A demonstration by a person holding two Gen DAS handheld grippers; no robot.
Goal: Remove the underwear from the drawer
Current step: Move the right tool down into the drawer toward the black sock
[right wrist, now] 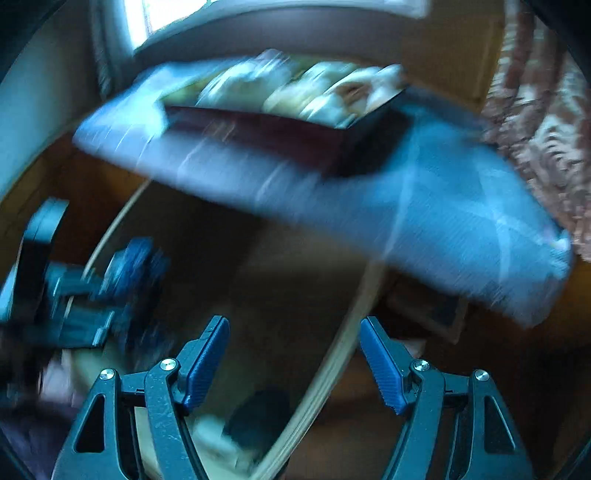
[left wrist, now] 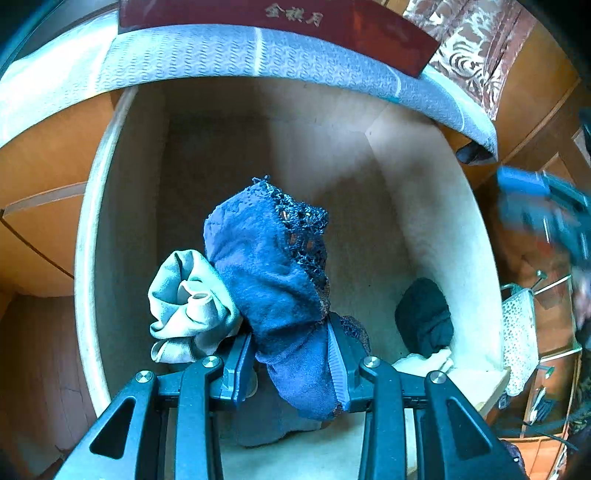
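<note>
Underwear [left wrist: 266, 266], a blue pair edged in dark lace, hangs bunched above an open wooden drawer [left wrist: 436, 206], pinched between the pads of the left claw [left wrist: 291, 354], whose jaws are pressed against the fabric on both sides. A pale grey-green garment [left wrist: 188, 306] is crumpled against the left side of the blue pair, just beside the left finger; whether the claw also grips it cannot be told. Low in the drawer's right corner lies a dark rolled garment [left wrist: 424, 317] resting on a white piece of cloth [left wrist: 424, 363]. Beyond the drawer's far edge, a light blue patterned cloth [left wrist: 229, 55] drapes over the furniture top, with a dark red box [left wrist: 332, 26] bearing gold lettering sitting on it. The right claw [right wrist: 295, 358] is spread wide with nothing between its blue ribbed pads, poised over the drawer's right rim [right wrist: 332, 365]; its view is heavily blurred. In that blurred view the left claw and the blue fabric appear at the left edge, and the right device shows as a blue smear at the right edge of the left wrist view
</note>
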